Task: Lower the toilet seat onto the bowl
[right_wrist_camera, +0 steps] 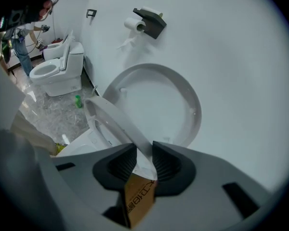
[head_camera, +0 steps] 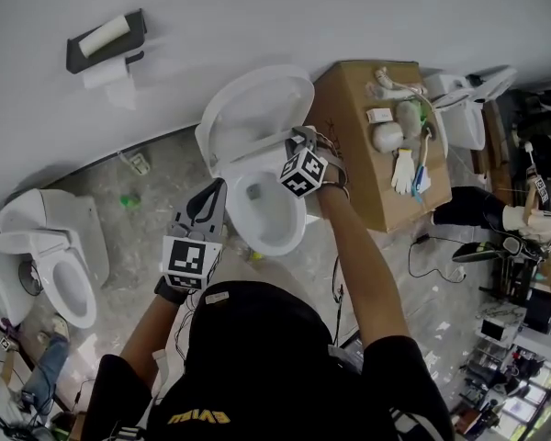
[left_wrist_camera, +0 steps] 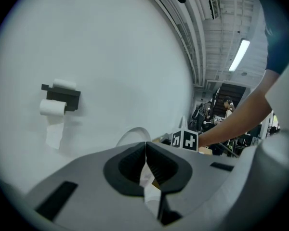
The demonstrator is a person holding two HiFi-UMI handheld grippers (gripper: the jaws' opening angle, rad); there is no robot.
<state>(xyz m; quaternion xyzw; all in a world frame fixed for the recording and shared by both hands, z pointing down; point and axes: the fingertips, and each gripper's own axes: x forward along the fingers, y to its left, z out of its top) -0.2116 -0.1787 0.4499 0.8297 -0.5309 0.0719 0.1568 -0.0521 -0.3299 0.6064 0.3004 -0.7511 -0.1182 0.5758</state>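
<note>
My right gripper (right_wrist_camera: pixel 143 161) is pinched on the edge of the toilet seat (right_wrist_camera: pixel 113 119). The seat is tilted, away from the lid (right_wrist_camera: pixel 156 97). The bowl (head_camera: pixel 268 219) is below it, toward me. My left gripper (head_camera: pixel 213 200) is closed and empty, off to the left.

Bright, even, diffuse light flattens the white wall (head_camera: pixel 303 7) and leaves only a soft shadow under the paper holder (head_camera: pixel 106 42). Beyond the fingers (left_wrist_camera: pixel 127 165) of the left gripper (left_wrist_camera: pixel 145 146), up to their right, a ceiling strip lamp (left_wrist_camera: pixel 239 55) glares white. Both gripper views bow strongly and fade to black at the corners. The near fingers look dim and soft. The toilet seat (right_wrist_camera: pixel 116 125) blurs between the fingers (right_wrist_camera: pixel 168 165) of the right gripper (right_wrist_camera: pixel 143 150). The head view is sharp, though its wall line curves.
</note>
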